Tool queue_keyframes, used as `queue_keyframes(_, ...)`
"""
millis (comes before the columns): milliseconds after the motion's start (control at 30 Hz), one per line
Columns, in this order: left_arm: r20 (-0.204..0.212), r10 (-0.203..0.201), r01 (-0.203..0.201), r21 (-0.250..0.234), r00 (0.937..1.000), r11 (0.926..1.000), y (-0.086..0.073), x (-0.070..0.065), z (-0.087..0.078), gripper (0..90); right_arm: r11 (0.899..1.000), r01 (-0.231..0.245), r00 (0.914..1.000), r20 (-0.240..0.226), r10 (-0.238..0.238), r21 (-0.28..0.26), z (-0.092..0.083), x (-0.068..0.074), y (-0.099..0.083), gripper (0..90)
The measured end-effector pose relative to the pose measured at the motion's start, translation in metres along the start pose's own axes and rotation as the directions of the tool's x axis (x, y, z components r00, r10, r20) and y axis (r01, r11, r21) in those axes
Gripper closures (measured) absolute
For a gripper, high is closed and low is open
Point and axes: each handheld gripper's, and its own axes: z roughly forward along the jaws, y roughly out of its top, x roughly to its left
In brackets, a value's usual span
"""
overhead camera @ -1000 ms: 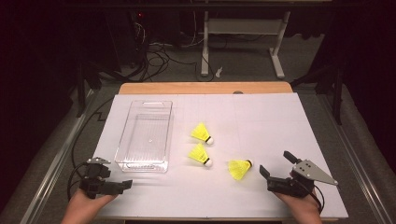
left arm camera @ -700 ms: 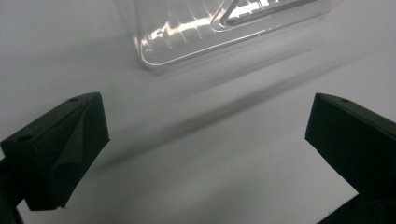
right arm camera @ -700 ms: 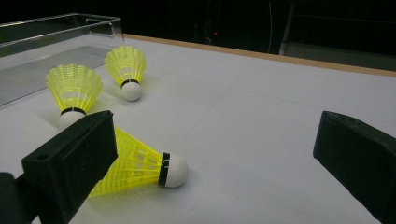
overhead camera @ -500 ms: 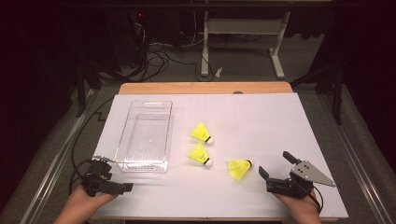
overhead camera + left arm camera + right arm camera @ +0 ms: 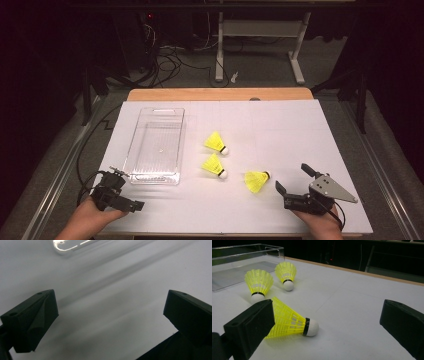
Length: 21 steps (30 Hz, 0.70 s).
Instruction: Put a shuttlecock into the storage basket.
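Note:
Three yellow shuttlecocks with white cork heads lie on the white table sheet: one (image 5: pixel 216 143) right of the tray, one (image 5: pixel 214 165) just below it, one (image 5: pixel 256 180) on its side farther right. My right gripper (image 5: pixel 294 178) stands open just right of that last shuttlecock (image 5: pixel 292 321), whose cork points between the jaws of the right gripper (image 5: pixel 327 325). The other two shuttlecocks (image 5: pixel 259 285) (image 5: pixel 286 273) lie beyond it. My left gripper (image 5: pixel 127 190) is open at the near left, below the clear plastic tray (image 5: pixel 155 145), with only bare sheet between the jaws of the left gripper (image 5: pixel 110 315).
The empty clear tray (image 5: pixel 242 257) stands lengthwise at the left; its near corner (image 5: pixel 70 245) lies just ahead of the left gripper. The wooden table edge (image 5: pixel 220 94) runs along the back, with dark floor, cables and a desk frame (image 5: pixel 260 30) beyond.
The left hand has slid slightly toward the near edge. The right gripper and the shuttlecocks have barely moved.

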Motion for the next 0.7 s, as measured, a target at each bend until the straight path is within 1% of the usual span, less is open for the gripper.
queue_keyframes(33, -0.001, 0.005, -0.005, 0.008, 1.0000, 1.0000, 0.000, 0.000, 0.001, 0.7, 1.000, 0.002, 1.0000, 0.000, -0.002, 0.000, 0.000, 0.000, 0.000, 0.4)
queue_keyframes(67, 0.006, 0.005, -0.005, 0.014, 1.0000, 0.9999, 0.001, -0.001, 0.001, 0.7, 1.000, 0.004, 1.0000, 0.000, -0.004, 0.001, 0.000, 0.000, 0.000, 0.4)
queue_keyframes(100, 0.026, -0.002, 0.001, 0.028, 0.9997, 0.9996, 0.001, -0.001, 0.002, 0.7, 1.000, 0.004, 1.0000, -0.002, -0.004, 0.002, 0.000, 0.001, 0.000, 0.4)
queue_keyframes(133, 0.026, -0.002, 0.001, 0.028, 0.9997, 0.9996, 0.001, -0.001, 0.002, 0.8, 1.000, 0.005, 1.0000, -0.003, -0.005, 0.003, 0.000, 0.001, 0.000, 0.4)
queue_keyframes(167, 0.036, 0.015, -0.016, 0.046, 0.9992, 0.9988, 0.002, -0.003, 0.003, 0.8, 1.000, 0.006, 1.0000, -0.005, -0.006, 0.004, 0.000, 0.001, 0.000, 0.4)
queue_keyframes(267, 0.037, 0.020, -0.022, 0.056, 0.9991, 0.9982, 0.003, -0.006, 0.004, 0.8, 1.000, 0.008, 0.9999, -0.009, -0.008, 0.005, 0.000, 0.002, 0.000, 0.4)
queue_keyframes(300, 0.035, 0.032, -0.034, 0.068, 0.9989, 0.9971, 0.004, -0.009, 0.005, 0.8, 1.000, 0.008, 0.9999, -0.010, -0.008, 0.007, 0.000, 0.003, 0.000, 0.4)
queue_keyframes(367, 0.038, 0.034, -0.037, 0.073, 0.9987, 0.9966, 0.005, -0.011, 0.005, 0.8, 1.000, 0.009, 0.9999, -0.009, -0.009, 0.007, 0.000, 0.003, 0.000, 0.4)
queue_keyframes(433, 0.040, 0.046, -0.050, 0.084, 0.9981, 0.9953, 0.006, -0.013, 0.006, 0.8, 1.000, 0.011, 0.9999, -0.008, -0.011, 0.009, 0.001, 0.003, 0.000, 0.4)
queue_keyframes(500, 0.044, 0.047, -0.050, 0.084, 0.9979, 0.9952, 0.006, -0.015, 0.006, 0.8, 1.000, 0.012, 0.9999, -0.007, -0.012, 0.009, 0.001, 0.003, 0.000, 0.4)
queue_keyframes(567, 0.051, 0.059, -0.063, 0.092, 0.9970, 0.9938, 0.008, -0.019, 0.007, 0.8, 1.000, 0.013, 0.9999, -0.008, -0.012, 0.015, 0.001, 0.003, 0.000, 0.4)
queue_keyframes(600, 0.051, 0.059, -0.063, 0.092, 0.9970, 0.9938, 0.008, -0.019, 0.007, 0.8, 1.000, 0.013, 0.9999, -0.008, -0.012, 0.015, 0.001, 0.003, 0.000, 0.4)
queue_keyframes(667, 0.052, 0.064, -0.068, 0.092, 0.9966, 0.9934, 0.009, -0.022, 0.007, 0.8, 1.000, 0.013, 0.9999, -0.012, -0.013, 0.017, 0.001, 0.003, 0.000, 0.4)
queue_keyframes(700, 0.052, 0.075, -0.080, 0.094, 0.9958, 0.9924, 0.011, -0.026, 0.008, 0.8, 1.000, 0.012, 0.9998, -0.014, -0.012, 0.017, 0.001, 0.003, -0.001, 0.4)
